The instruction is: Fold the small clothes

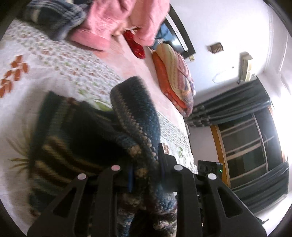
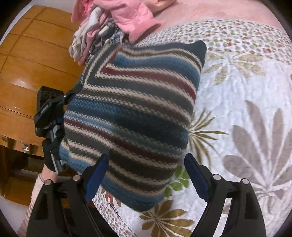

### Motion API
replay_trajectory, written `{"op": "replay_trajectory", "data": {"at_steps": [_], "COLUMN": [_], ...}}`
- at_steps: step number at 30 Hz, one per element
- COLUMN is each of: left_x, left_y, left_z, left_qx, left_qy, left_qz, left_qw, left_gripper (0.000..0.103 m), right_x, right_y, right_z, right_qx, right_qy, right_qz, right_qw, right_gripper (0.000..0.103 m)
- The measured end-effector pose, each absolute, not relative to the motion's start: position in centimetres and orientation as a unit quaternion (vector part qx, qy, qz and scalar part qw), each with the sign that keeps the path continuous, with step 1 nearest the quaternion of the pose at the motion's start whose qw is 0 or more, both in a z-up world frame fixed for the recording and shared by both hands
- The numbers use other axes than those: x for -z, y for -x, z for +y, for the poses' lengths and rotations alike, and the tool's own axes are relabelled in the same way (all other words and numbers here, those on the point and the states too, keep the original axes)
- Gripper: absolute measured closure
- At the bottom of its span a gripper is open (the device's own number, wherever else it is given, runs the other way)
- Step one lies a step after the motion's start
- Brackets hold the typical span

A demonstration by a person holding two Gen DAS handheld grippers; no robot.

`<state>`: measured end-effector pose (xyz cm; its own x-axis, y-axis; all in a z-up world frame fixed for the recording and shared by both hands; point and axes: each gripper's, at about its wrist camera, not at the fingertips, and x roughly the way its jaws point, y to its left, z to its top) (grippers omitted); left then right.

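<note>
The right gripper is closest, with its blue pads wide apart and nothing pinched between them. Its left pad sits over the near edge of the striped sweater, and the right pad hangs over the bedsheet.

The sweater is knitted with blue, cream, grey and dark red stripes. It is folded over and hangs up off the flowery sheet on the bed. On its left side the left gripper is at the sweater's edge, held by a hand in a dark glove.

From the left gripper's own camera, the thick knit bunches right between its fingers, which are close together and pinching the cloth.

Farther back lies a heap of pink clothes with some checked cloth. Past that is a stack of folded blankets, then a window with dark curtains.
</note>
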<state>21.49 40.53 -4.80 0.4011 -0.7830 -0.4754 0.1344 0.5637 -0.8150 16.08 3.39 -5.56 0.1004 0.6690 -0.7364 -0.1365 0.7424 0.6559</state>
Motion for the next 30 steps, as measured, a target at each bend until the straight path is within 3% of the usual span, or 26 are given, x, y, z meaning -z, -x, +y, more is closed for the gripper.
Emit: {"op": "replay_trajectory", "data": {"at_steps": [17,24,30], "left_x": [10.5,6.7,5.2], "left_y": [-21.2,-19.9,-15.2], "left_z": [45.0,44.8,43.9], "left_qx": [0.2,0.175,0.154], "left_qy": [0.35,0.308,0.258], "left_qz": [0.506,0.528,0.561], "left_qw": [0.763,0.772,0.771], "left_gripper": [0.081,0.05,0.044], "right_x": [9.0,9.8,8.1], "right_y": [-14.4,-13.7,-13.1], "right_z": [11.7,11.8,10.4], "right_qx": [-0.271,-0.263,-0.281], "right_qy": [-0.127,-0.127,-0.13], "right_qz": [0.651,0.66,0.648], "right_qw": [0.697,0.692,0.696], "right_gripper": [0.019,0.019,0.019]}}
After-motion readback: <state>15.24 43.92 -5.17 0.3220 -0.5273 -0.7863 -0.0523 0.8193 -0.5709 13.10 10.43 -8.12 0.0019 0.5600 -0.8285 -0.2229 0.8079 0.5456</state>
